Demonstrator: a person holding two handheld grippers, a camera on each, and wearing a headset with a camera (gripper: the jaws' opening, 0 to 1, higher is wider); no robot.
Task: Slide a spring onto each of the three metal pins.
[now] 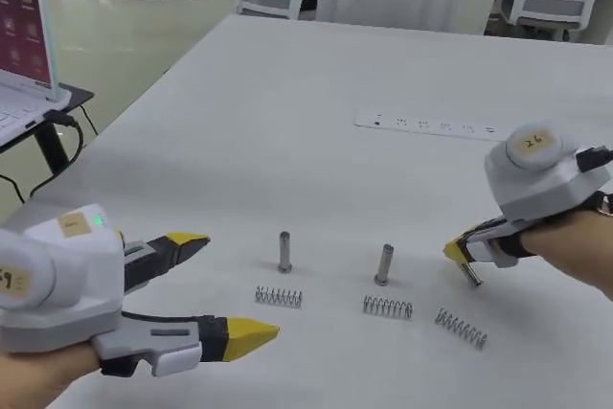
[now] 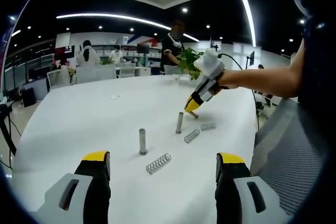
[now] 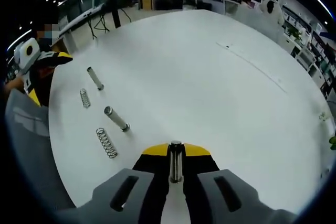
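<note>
Your right gripper [image 3: 176, 150] clamps a short grey metal pin [image 3: 175, 168], likely to stand it upright beside the nearest coiled steel spring [image 1: 461, 327]; your left gripper [image 1: 230, 284] hovers, jaws spread.

Carried pale grey-white plastic housings, both sides alike. Wore black jaws w/ yellow tips on left gripper [image 1: 230, 285] and right gripper [image 1: 460, 258]. Showed round cream sticker [image 1: 533, 145] (handwritten marks, unreadable) atop right; green LED [image 1: 99, 222] on left, black cable [image 1: 599, 153] at right.
</note>
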